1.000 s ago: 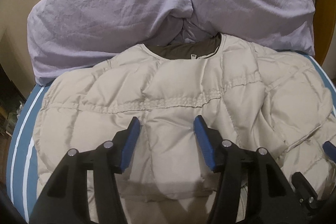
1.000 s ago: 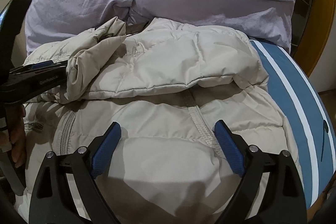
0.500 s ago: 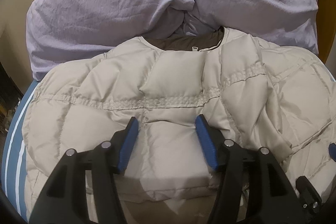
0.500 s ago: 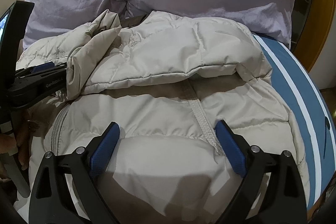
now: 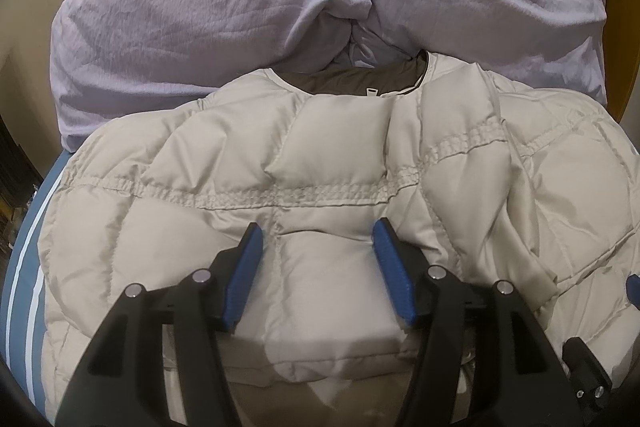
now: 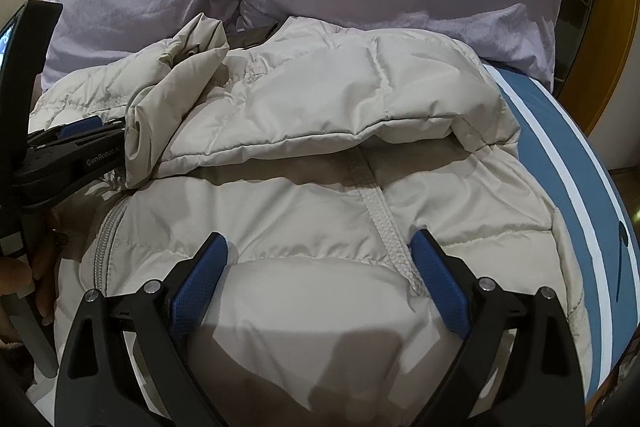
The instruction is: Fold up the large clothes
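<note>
The jacket (image 5: 320, 187) lies spread on the bed (image 6: 568, 155) below the duvet (image 5: 240, 7), one sleeve (image 6: 320, 115) folded across, while the left tool (image 5: 318, 247) and right tool (image 6: 318, 255), both with fingers apart and holding nothing, hover over it, probably for flattening.

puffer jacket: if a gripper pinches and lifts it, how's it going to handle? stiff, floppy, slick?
Likely floppy: the jacket already slumps in soft folds, with one part doubled over itself. Probably light for its bulk, given the puffy quilted panels. The shell has a slight sheen, so it may slide between the open right gripper pads unless pinched deep.
</note>
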The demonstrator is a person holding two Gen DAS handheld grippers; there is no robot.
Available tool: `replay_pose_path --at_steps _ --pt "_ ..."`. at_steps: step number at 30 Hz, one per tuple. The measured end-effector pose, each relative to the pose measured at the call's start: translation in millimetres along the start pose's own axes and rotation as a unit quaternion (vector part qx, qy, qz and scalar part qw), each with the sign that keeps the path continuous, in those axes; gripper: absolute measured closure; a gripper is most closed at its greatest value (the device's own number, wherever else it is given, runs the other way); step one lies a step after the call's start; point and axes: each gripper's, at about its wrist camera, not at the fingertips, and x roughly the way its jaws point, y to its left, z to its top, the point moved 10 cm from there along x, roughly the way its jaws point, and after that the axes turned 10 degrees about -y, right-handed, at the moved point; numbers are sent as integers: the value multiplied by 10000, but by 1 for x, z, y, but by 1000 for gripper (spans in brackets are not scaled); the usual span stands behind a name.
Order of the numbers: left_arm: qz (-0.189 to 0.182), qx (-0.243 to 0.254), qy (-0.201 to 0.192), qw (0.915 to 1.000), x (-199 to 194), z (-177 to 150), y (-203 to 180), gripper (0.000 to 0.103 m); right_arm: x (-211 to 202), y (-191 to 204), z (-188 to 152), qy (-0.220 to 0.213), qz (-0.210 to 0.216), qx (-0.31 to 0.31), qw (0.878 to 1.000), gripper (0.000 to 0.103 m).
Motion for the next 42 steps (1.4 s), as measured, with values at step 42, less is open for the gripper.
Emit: replay_pose_path --at_steps 42 --pt "456 -776 64 9959 -166 -133 199 26 -96 -127 -60 174 -344 428 9983 7"
